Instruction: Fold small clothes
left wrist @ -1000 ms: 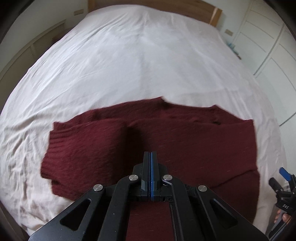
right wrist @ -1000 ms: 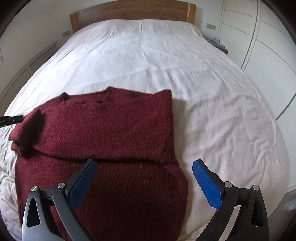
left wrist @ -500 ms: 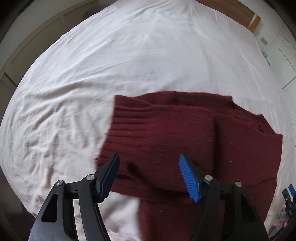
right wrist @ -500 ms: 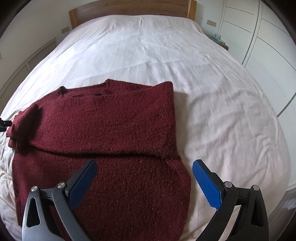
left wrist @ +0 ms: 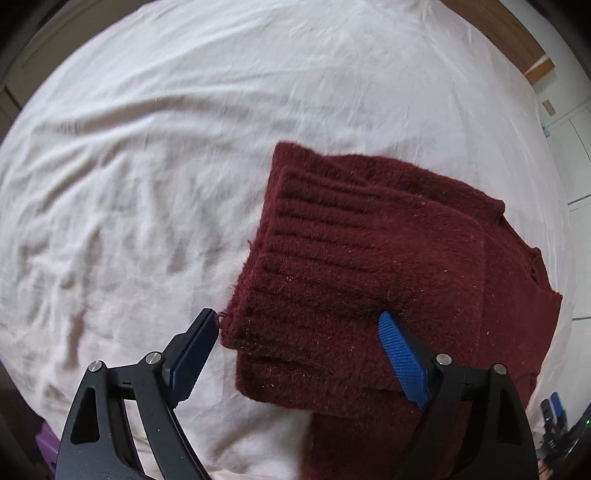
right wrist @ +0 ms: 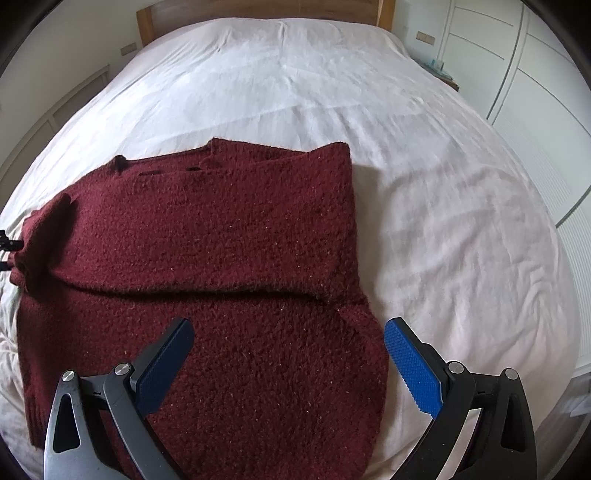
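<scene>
A dark red knitted sweater (right wrist: 221, 240) lies flat on the white bed sheet (right wrist: 443, 184), its upper part folded over the body. In the left wrist view its ribbed sleeve cuff (left wrist: 314, 236) lies folded on top of the sweater (left wrist: 424, 266). My left gripper (left wrist: 297, 321) hangs just above that cuff. Its jaws are opening, the cuff's near edge lies between them, and the pads do not press on it. My right gripper (right wrist: 290, 325) hovers open over the sweater's lower right part, holding nothing.
White sheet (left wrist: 147, 147) spreads to the left of the sweater and beyond it. A wooden headboard (right wrist: 258, 7) closes the far end of the bed. White wardrobe doors (right wrist: 517, 55) and a small nightstand (right wrist: 439, 70) stand on the right.
My left gripper went from shut to wide open, letting go of the sleeve, and shifted left and down over the cuff. The right gripper has stayed still and open.
</scene>
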A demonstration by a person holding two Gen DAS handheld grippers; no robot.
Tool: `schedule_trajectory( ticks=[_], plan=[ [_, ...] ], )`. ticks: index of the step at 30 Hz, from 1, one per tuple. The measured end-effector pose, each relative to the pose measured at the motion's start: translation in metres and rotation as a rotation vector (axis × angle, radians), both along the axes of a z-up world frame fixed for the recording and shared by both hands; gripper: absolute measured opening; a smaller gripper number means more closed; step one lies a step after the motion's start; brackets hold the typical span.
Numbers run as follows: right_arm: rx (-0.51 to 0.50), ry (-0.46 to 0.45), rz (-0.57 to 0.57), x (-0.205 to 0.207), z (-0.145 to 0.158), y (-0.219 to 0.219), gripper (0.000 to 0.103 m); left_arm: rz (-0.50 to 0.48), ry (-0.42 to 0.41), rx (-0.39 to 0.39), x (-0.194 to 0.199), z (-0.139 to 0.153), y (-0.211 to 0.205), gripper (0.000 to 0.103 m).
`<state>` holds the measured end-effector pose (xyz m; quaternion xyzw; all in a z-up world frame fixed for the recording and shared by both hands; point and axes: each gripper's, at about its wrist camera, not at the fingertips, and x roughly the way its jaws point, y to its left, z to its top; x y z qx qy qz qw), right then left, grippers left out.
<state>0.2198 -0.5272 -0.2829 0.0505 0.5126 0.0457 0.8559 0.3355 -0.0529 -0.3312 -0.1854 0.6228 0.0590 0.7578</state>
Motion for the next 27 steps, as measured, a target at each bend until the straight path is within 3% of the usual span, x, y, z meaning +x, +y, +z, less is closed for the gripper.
schedule_trajectory(
  ticks=[2,3,4,7,11,17,19,21,27],
  plan=[
    [0.0,0.001,0.0,0.001,0.0,0.0,0.103,0.002,-0.001,-0.029,0.002,-0.003,0.002,0.07],
    [-0.001,0.002,0.001,0.001,0.0,0.001,0.103,0.007,0.003,-0.031,0.002,-0.004,0.003,0.055],
    [-0.002,0.002,0.002,0.001,0.0,0.001,0.103,0.013,0.004,-0.026,0.002,-0.003,0.005,0.049],
    [-0.003,0.004,0.005,0.001,-0.002,0.002,0.103,0.021,-0.024,-0.011,0.001,0.004,0.008,0.044],
    [0.004,0.011,0.001,0.001,-0.005,0.003,0.103,-0.004,-0.042,0.042,0.001,0.015,0.007,0.043],
    [0.005,0.012,0.0,0.0,-0.006,0.002,0.103,-0.02,-0.045,0.059,0.005,0.019,0.004,0.042],
    [0.003,0.01,-0.003,0.0,-0.005,0.0,0.103,-0.029,-0.046,0.053,0.006,0.018,0.0,0.023],
    [0.002,0.008,-0.006,-0.001,-0.005,-0.001,0.103,-0.029,-0.049,0.0,0.009,0.016,-0.004,0.007],
    [-0.005,0.006,-0.01,-0.002,-0.003,-0.002,0.103,-0.122,-0.122,0.048,0.011,0.033,-0.036,0.007]
  ],
)
